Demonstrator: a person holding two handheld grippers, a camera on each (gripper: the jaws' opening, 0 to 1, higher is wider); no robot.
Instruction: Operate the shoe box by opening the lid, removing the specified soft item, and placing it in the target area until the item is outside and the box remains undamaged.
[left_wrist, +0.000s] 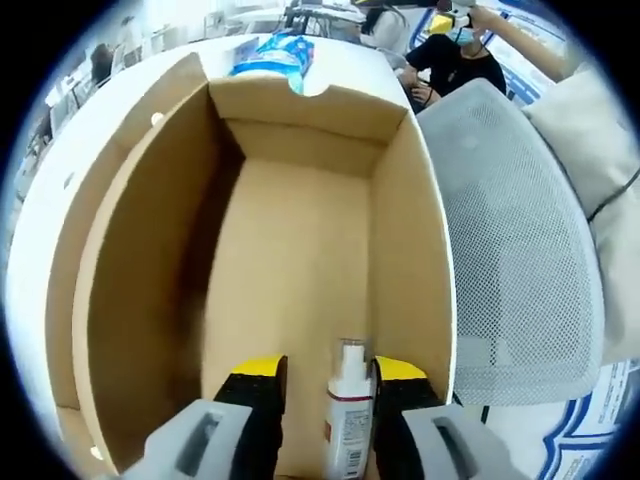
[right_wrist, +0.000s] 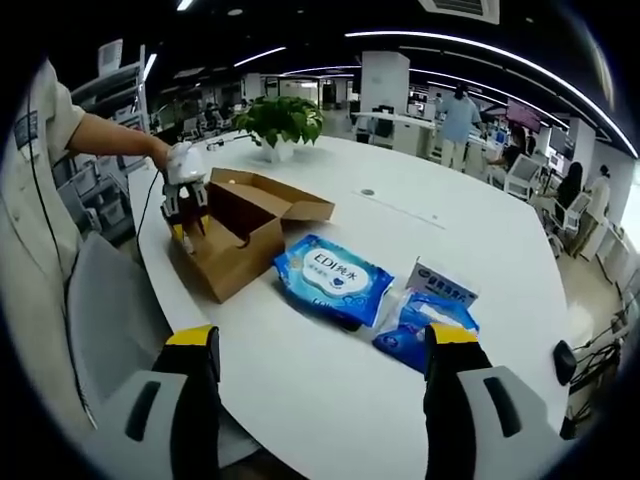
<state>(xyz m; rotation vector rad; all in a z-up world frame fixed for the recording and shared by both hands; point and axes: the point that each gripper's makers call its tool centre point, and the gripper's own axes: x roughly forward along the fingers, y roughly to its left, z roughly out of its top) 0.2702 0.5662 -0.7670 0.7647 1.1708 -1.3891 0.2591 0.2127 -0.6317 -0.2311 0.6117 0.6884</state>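
An open brown shoe box (left_wrist: 320, 230) lies under my left gripper (left_wrist: 330, 375). A small white spray bottle (left_wrist: 350, 410) with a red label stands between the jaws, against the right one, with a gap on its left. The jaws are open. A blue wipes pack (left_wrist: 275, 55) lies beyond the box's far wall. In the right gripper view the box (right_wrist: 235, 245) sits on the white table with its lid (right_wrist: 295, 205) folded back, and the left gripper (right_wrist: 185, 215) dips into its near end. My right gripper (right_wrist: 320, 370) hangs wide open over the table, holding nothing.
A blue wipes pack (right_wrist: 330, 280), a second blue pack (right_wrist: 425, 325) and a small white-and-blue pack (right_wrist: 445, 285) lie right of the box. A potted plant (right_wrist: 280, 120) stands behind. A grey mesh chair (left_wrist: 520, 240) is beside the table edge. People sit and stand in the background.
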